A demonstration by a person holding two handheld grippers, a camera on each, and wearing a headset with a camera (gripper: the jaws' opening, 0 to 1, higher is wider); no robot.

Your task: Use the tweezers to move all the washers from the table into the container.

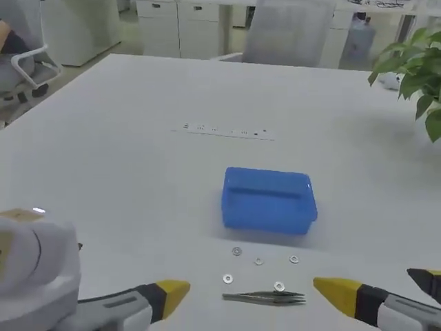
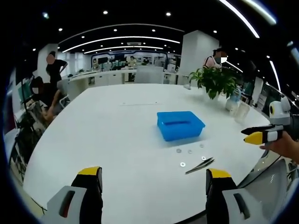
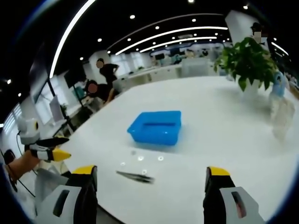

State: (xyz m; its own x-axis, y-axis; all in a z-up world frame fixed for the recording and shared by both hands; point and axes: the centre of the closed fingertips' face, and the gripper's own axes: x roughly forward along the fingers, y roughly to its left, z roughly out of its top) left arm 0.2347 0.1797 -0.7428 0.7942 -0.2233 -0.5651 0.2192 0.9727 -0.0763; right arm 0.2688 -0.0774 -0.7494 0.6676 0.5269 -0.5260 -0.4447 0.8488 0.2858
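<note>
Jaws apart; tweezers (image 1: 264,297) lie flat, long axis left-right.

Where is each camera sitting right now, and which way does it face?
Head view: on the headset, facing forward and down at the table, blue container, washers and tweezers; yellow jaw tips enter from both bottom corners.
Left gripper view: on the left gripper, looking along its open jaws across the table; the right gripper and its hand enter from the right.
Right gripper view: on the right gripper, jaws open; the left gripper enters at left.
Shared: all three show the blue container and tweezers.
</note>
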